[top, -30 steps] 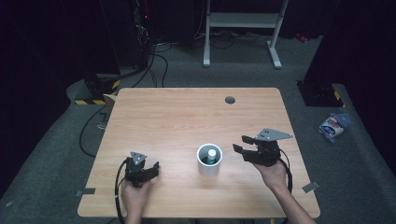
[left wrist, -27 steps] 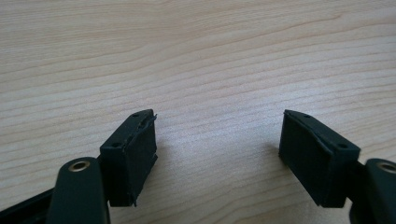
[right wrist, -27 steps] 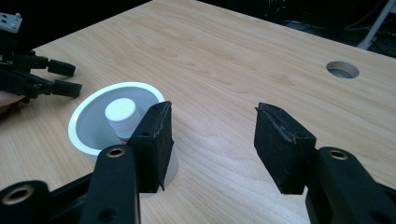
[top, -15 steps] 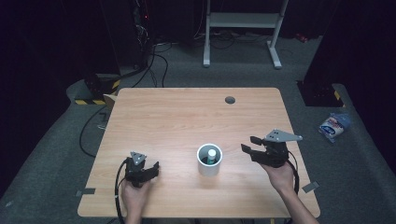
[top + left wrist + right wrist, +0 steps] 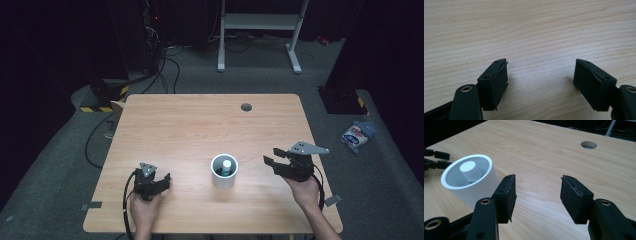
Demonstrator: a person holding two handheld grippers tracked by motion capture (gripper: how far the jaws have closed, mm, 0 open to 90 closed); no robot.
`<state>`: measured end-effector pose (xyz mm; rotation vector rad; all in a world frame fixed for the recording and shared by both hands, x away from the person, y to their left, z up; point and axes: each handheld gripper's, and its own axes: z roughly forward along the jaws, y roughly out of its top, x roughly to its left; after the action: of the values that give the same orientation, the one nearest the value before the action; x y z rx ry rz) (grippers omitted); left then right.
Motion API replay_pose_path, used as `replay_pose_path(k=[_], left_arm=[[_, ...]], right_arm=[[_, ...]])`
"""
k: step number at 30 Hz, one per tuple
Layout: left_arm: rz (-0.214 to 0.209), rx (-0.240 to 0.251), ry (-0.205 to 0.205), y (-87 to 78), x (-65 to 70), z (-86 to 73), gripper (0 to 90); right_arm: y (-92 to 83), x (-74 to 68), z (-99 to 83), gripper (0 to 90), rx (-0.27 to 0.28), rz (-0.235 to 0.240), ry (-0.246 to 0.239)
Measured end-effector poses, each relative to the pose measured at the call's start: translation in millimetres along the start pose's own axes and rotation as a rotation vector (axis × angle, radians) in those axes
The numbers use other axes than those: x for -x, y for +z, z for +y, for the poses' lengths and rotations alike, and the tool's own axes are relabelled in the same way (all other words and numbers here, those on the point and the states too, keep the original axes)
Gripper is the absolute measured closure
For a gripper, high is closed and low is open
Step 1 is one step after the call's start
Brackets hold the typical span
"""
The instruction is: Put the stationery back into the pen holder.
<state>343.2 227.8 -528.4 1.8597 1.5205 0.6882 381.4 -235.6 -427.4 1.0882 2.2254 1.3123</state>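
On the counter (image 5: 200,130), a white cup (image 5: 223,171) stood upright with a white-capped bottle (image 5: 227,165) inside, between the left claw (image 5: 162,181) and right claw (image 5: 270,162), both released and empty.

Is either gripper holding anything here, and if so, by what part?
Nothing is held. The left gripper is open over bare table, and the right gripper is open beside the white cup, not touching it or the small bottle inside.
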Motion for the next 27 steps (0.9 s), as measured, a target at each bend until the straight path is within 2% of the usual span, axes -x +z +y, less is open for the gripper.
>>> replay_pose_path(k=[13, 23, 27], left_arm=[[-0.001, -0.001, 0.002, -0.1, -0.1, 0.0, 27.5], [-0.001, -0.001, 0.001, -0.1, -0.1, 0.0, 27.4], [0.000, -0.001, 0.001, 0.0, 0.0, 0.0, 27.4]], right_arm=[[1.5, 14.5, -23.2, 45.2, -0.031, -0.042, 0.044], [3.0, 18.3, -38.8, 44.5, -0.054, -0.060, 0.075], [5.6, 18.3, -46.1, 44.3, -0.071, -0.070, 0.072]])
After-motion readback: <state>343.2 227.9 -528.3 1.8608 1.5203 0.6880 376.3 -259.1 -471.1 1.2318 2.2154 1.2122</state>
